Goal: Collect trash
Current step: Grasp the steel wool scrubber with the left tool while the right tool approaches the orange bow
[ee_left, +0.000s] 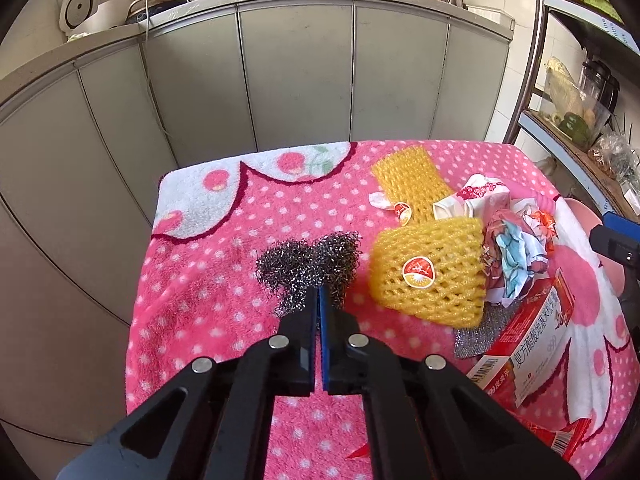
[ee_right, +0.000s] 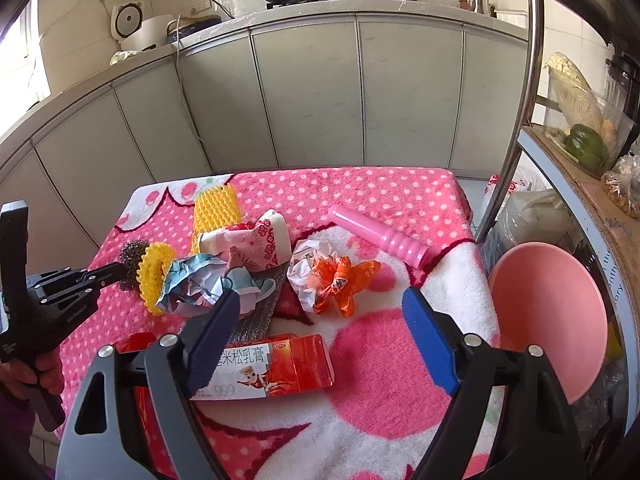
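Note:
My left gripper is shut on a steel wool scrubber, just above the pink towel-covered table; the pair also shows in the right wrist view. Beside it lie a yellow foam fruit net, a second net, crumpled wrappers and a red medicine box. My right gripper is open and empty above the red box, near an orange wrapper and crumpled paper.
A pink plastic tube lies at the back right of the table. A pink bowl sits off the right edge beside a metal shelf rack. Grey kitchen cabinets stand behind.

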A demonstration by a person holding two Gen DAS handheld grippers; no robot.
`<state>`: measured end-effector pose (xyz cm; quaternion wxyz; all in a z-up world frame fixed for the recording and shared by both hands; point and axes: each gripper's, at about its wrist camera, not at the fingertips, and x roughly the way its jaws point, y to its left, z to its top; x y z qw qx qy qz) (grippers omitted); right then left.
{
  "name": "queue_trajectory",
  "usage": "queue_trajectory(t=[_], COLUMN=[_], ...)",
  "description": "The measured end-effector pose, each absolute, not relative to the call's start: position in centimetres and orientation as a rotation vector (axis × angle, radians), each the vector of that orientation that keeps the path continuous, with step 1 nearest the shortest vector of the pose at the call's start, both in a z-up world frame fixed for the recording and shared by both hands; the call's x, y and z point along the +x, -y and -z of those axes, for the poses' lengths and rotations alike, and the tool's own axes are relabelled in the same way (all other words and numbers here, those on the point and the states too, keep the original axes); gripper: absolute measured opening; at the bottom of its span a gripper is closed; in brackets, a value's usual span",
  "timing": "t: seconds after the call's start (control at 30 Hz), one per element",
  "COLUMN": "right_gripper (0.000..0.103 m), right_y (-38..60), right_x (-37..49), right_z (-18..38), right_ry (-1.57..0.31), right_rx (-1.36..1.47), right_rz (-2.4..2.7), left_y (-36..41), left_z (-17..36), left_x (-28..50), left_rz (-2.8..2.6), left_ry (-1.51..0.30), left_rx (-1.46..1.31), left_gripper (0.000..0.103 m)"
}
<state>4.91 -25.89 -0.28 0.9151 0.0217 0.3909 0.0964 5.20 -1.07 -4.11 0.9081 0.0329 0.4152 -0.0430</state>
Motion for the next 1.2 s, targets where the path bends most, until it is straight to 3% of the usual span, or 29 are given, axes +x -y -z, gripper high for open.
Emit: queue_trajectory(t=[0.37, 0.63, 0.7, 0.83, 1.13, 1.2], right_gripper=[0.066, 0.063, 0.053, 0.048, 0.017, 0.0], right_y=[24.7, 27.3, 28.1, 28.0, 26.9, 26.6], right_x=[7.6, 8.0, 8.1, 8.3, 9.2, 9.1], right_z=[2.0, 2.0, 2.4, 3.6, 5.1, 5.0], right_ry=[-0.861, -0.865, -0.891, -0.932, -0.958, -0.955], right_rx=[-0.004, 0.083, 0.118, 0.155, 0.159, 0.143], right_rz=[-0.227, -0.209, -0.205, -0.226, -0.242, -0.24], left_y=[-0.4, -0.4, -0.3, 0.1, 0.2, 0.3], left_z=[1.4, -1.2, -1.5, -1.3, -0.9, -0.9], left_x=[3.9, 3.1, 3.0, 3.0, 2.7, 2.6], left_rz=[0.101, 0.12, 0.125, 0.13, 0.133, 0.133], left_ry=[-0.815, -0.754, -0.746, -0.75, -0.76, -0.759], left_rx=[-0.018, -0.028, -0.028, -0.017, -0.008, -0.008], left_gripper=[0.0, 0.0, 0.0, 0.0, 0.0, 0.0])
